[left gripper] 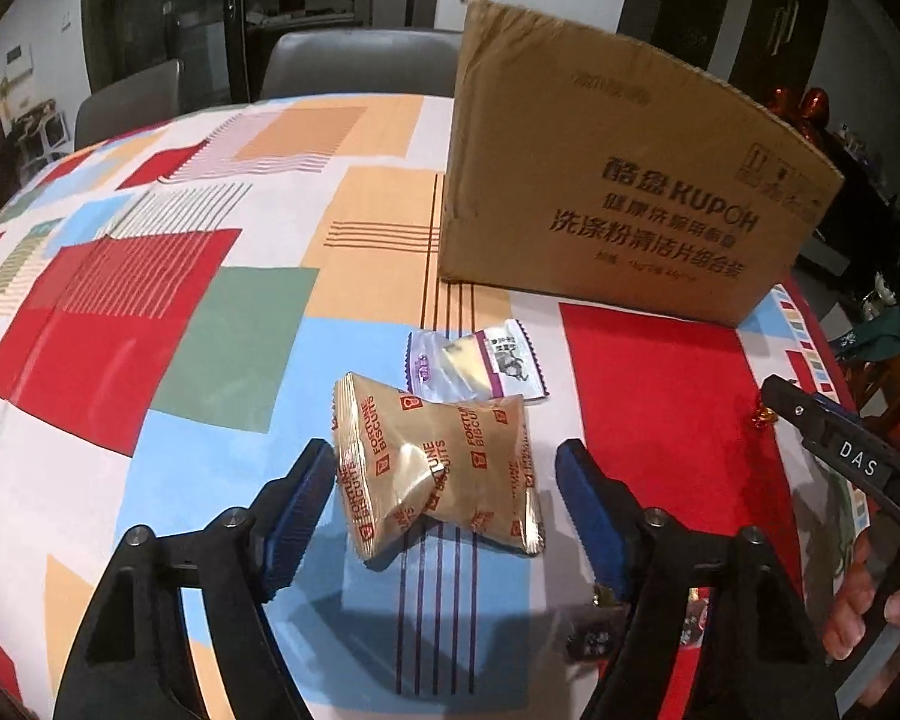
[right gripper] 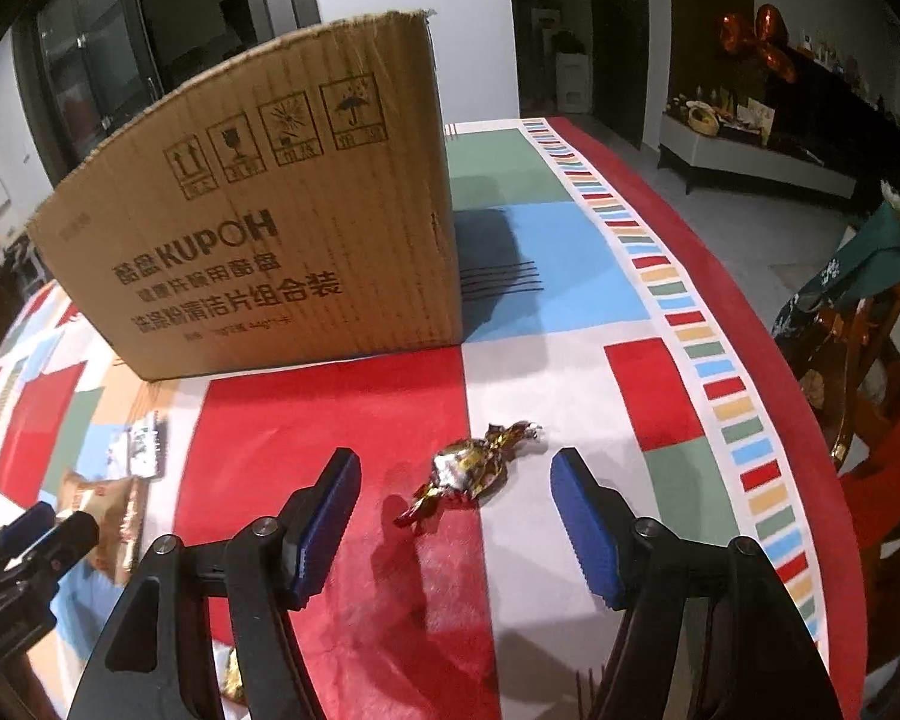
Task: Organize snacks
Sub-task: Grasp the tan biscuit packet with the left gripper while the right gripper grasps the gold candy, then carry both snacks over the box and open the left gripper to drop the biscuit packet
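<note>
In the left wrist view my left gripper (left gripper: 444,510) is open, its blue pads on either side of two tan Fortune Biscuits packets (left gripper: 438,468) lying on the tablecloth. A purple and white sachet (left gripper: 480,366) lies just beyond them. A cardboard box (left gripper: 618,180) stands at the back. In the right wrist view my right gripper (right gripper: 456,522) is open around a gold foil-wrapped candy (right gripper: 468,468) on the cloth. The box (right gripper: 270,222) stands behind to the left. The biscuit packets (right gripper: 108,516) and the left gripper (right gripper: 36,534) show at the far left.
The table wears a colourful patchwork cloth (left gripper: 150,324). Grey chairs (left gripper: 354,60) stand behind the table. A small wrapped sweet (left gripper: 594,639) lies under the left gripper's right finger. A wooden chair with red seat (right gripper: 882,480) stands off the table's right edge.
</note>
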